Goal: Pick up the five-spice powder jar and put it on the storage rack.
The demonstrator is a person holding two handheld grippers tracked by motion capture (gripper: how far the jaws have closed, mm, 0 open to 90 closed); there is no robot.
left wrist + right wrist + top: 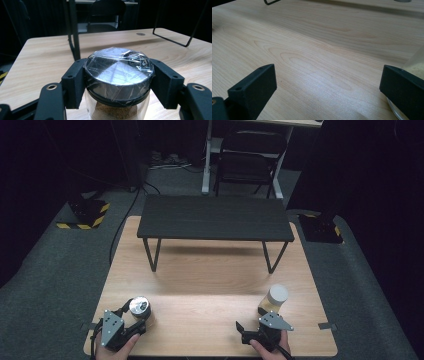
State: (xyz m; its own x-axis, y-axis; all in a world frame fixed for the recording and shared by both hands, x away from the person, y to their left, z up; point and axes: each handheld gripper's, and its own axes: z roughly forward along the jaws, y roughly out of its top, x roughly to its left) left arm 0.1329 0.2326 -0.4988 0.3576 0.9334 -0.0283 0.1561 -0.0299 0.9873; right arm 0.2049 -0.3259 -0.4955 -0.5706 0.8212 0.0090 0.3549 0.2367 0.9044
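**Left jar gripped, right jar still free**

At 7 o'clock on the light wooden tabletop point(210, 305), the left hand-held gripper point(117, 75) pinches the film-wrapped silver lid of a clear glass jar of brown powder point(118, 72). At 5 o'clock, the right hand-held gripper point(324, 92) stands spread, the white-capped glass jar point(273, 299) just beside one jaw. Likely next: centre and close on it. Both jars sit near the front edge; open room lies toward 12 o'clock, before the black slatted shelf point(215, 217).
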